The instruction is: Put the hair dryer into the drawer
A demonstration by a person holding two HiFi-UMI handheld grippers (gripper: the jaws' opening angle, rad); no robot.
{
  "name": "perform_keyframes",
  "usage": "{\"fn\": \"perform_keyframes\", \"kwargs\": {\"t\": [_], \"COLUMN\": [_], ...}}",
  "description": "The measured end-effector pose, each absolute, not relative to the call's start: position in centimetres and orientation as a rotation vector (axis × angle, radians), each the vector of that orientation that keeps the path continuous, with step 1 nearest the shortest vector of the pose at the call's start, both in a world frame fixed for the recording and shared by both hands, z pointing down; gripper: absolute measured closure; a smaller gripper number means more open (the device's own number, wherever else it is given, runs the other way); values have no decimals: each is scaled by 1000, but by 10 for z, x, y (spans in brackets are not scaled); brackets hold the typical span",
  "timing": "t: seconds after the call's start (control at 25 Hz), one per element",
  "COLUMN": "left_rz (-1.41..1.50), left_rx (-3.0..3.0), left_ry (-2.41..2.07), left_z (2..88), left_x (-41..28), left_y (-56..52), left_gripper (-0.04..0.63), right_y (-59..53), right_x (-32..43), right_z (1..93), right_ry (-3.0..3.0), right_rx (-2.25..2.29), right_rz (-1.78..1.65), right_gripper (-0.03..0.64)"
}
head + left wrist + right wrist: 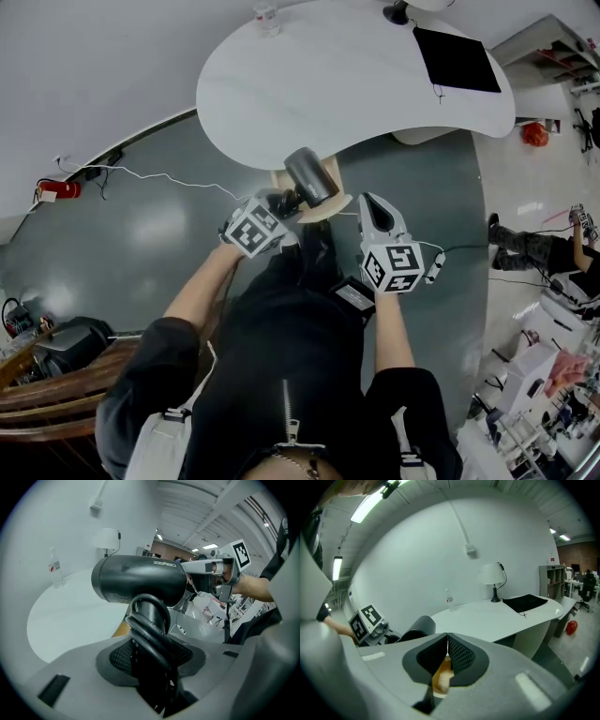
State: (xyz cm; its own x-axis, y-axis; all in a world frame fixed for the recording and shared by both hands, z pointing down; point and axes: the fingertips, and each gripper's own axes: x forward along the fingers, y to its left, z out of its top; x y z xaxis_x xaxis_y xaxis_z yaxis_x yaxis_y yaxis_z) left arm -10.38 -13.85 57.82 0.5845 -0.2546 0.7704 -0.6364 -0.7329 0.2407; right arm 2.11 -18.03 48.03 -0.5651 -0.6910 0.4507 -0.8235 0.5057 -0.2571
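White curved table (356, 94) fills the top of the head view, grey floor (141, 225) around it. Person in black stands at its near edge, a gripper in each hand. Black hair dryer (140, 579) is up in the air at the table's near edge, over a tan wooden piece (330, 208); can't tell if that is the drawer. Left gripper (151, 641) is clamped on the dryer's handle, with the black cord (146, 626) looped round the handle and the barrel lying crosswise above the jaws. Right gripper (447, 641) is just beside the dryer, jaws closed tip to tip, holding nothing. Far side of table: black mat (457, 58), lamp (493, 576), clear bottle (449, 601).
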Motion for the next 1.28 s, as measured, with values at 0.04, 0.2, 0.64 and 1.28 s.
{"fn": "perform_keyframes", "kwargs": {"t": [0.04, 0.2, 0.64, 1.28], "left_rz": [1031, 1098, 1268, 1465], "left_rx": [2319, 2343, 2366, 2332], "left_ry": [-701, -669, -549, -405], "left_z": [580, 588, 623, 682], "left_x": [-102, -91, -67, -56], "left_y": [-139, -142, -146, -151], "left_gripper": [411, 411, 411, 411], "right_y": [-180, -180, -186, -197], "right_x": [24, 35, 50, 69], "right_z": [482, 487, 504, 526], "right_ry": [-2459, -2445, -2435, -2394], "right_rx": [1277, 1292, 1304, 1319], "right_rz": [655, 672, 712, 777], "right_gripper": [614, 614, 614, 614]}}
